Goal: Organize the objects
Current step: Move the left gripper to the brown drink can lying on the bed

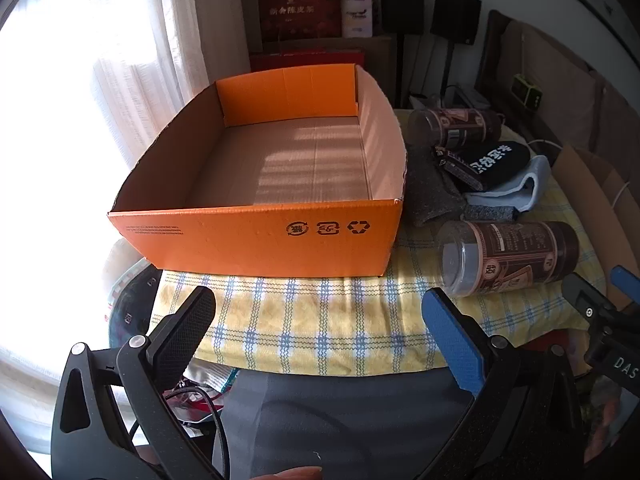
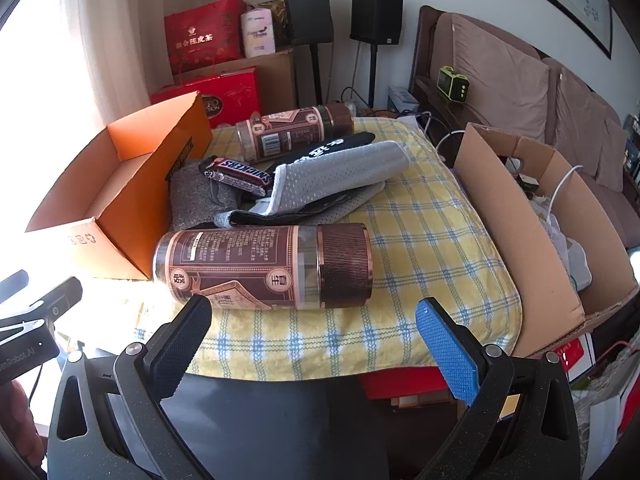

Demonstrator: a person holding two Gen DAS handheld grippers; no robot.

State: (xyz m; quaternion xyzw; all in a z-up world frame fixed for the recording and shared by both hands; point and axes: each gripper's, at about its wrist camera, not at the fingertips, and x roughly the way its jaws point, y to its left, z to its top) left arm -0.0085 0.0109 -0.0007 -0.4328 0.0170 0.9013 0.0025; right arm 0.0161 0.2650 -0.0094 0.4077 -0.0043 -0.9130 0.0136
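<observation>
An empty orange cardboard box [image 1: 256, 236] stands on a yellow checked cloth [image 1: 320, 320]; it also shows in the right wrist view [image 2: 132, 196]. A brown-labelled jar [image 2: 264, 266] lies on its side just ahead of my right gripper [image 2: 314, 312], which is open and empty. The same jar [image 1: 508, 256] lies right of the box. A second jar [image 2: 292, 130] lies further back. Between them are a Snickers bar [image 2: 240, 174], grey cloths [image 2: 340, 176] and a black cloth [image 2: 320, 150]. My left gripper [image 1: 320, 308] is open and empty before the box.
A brown cardboard box [image 2: 520, 232] with cables and items stands right of the cloth. Red gift bags [image 2: 204, 36], speakers on stands [image 2: 376, 16] and a sofa [image 2: 520, 80] are behind. A curtained window is at left.
</observation>
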